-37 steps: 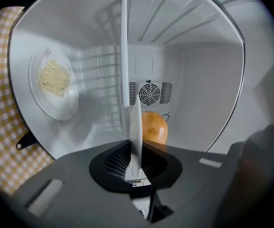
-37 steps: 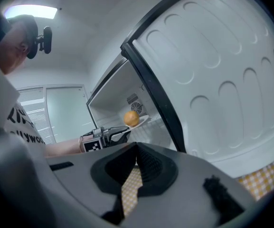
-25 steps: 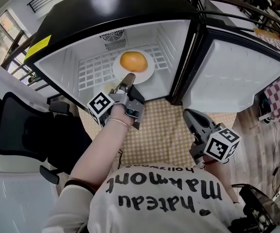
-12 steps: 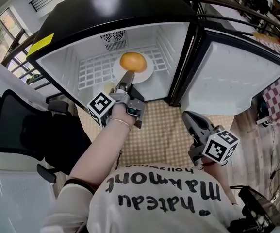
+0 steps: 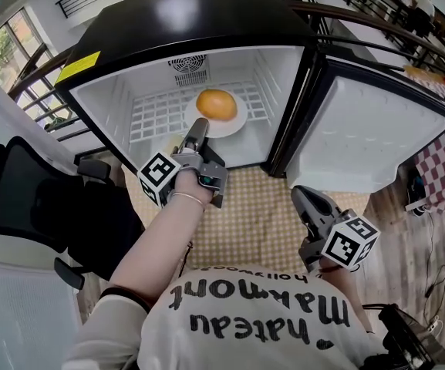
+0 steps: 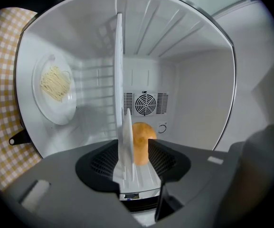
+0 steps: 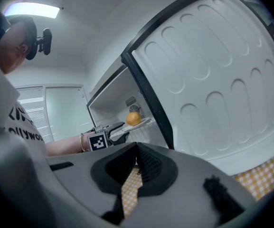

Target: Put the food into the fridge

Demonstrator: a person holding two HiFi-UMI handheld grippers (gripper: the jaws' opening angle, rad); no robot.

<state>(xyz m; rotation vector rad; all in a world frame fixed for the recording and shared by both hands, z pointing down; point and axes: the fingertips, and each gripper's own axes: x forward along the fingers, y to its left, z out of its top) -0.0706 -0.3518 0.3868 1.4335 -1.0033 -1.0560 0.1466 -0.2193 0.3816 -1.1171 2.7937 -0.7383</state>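
Since the bun (image 5: 217,104) sits on its white plate (image 5: 237,123) on the wire shelf (image 5: 156,118) inside the fridge (image 5: 199,14), it looks light, soft and apt to roll; the stiff, breakable rim is the hold. Left gripper (image 5: 197,127): jaws have just been opening, now apart, rim between them unpressed. Noodle plate (image 6: 53,87) below the shelf. Door (image 5: 361,137) wide. Right gripper (image 5: 303,196) well apart, jaws together, empty.

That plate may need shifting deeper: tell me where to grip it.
Grip the plate by its near rim, coming level from the open front of the fridge. The thin flat rim fits edge-on between the jaws, and the bun sits clear in the middle.
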